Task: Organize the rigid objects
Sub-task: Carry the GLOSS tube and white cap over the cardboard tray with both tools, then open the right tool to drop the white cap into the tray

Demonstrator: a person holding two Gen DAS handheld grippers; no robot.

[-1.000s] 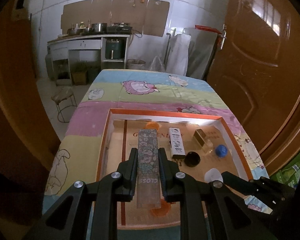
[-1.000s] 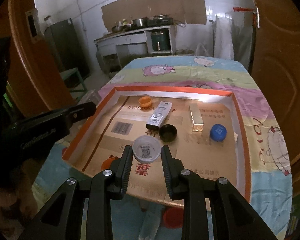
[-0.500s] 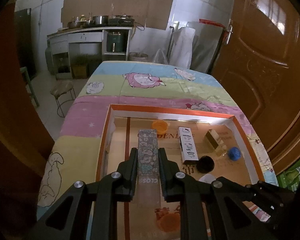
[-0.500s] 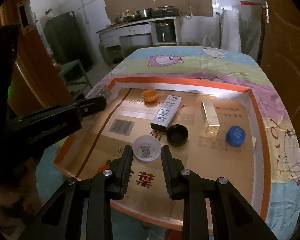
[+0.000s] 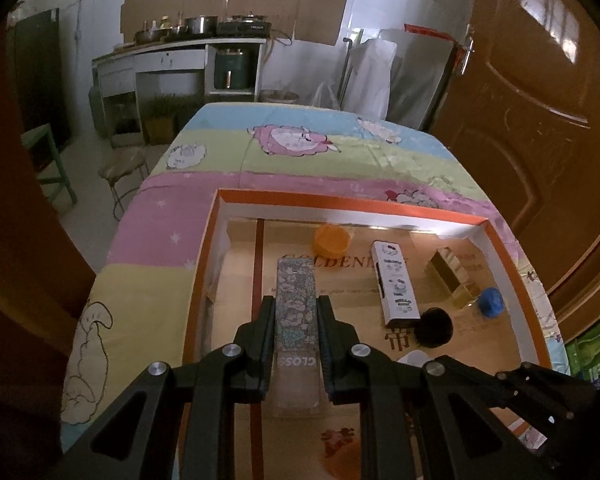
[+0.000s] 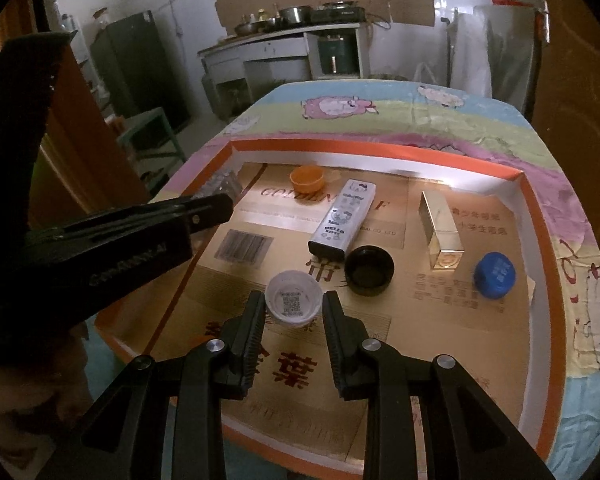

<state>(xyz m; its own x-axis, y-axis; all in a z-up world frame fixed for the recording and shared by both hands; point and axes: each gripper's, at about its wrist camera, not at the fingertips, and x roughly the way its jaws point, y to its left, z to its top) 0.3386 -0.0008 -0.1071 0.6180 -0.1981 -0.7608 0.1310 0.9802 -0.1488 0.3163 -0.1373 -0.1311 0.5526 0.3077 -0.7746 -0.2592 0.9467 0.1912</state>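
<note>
Floral box [image 5: 295, 304] sits clamped between left fingers [image 5: 268, 320] (right fingers [image 6: 256, 320] pinch a white cap [image 6: 293, 299]) above the tray [image 6: 530, 216].

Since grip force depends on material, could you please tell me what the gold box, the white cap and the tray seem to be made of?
Gold box: probably metallised card or plastic, glossy; it mirrors the light.
White cap: looks like translucent plastic, with a thin moulded rim and a printed code inside.
Tray: apparently cardboard, matte, with a printed brown floor and folded orange-edged walls.
</note>
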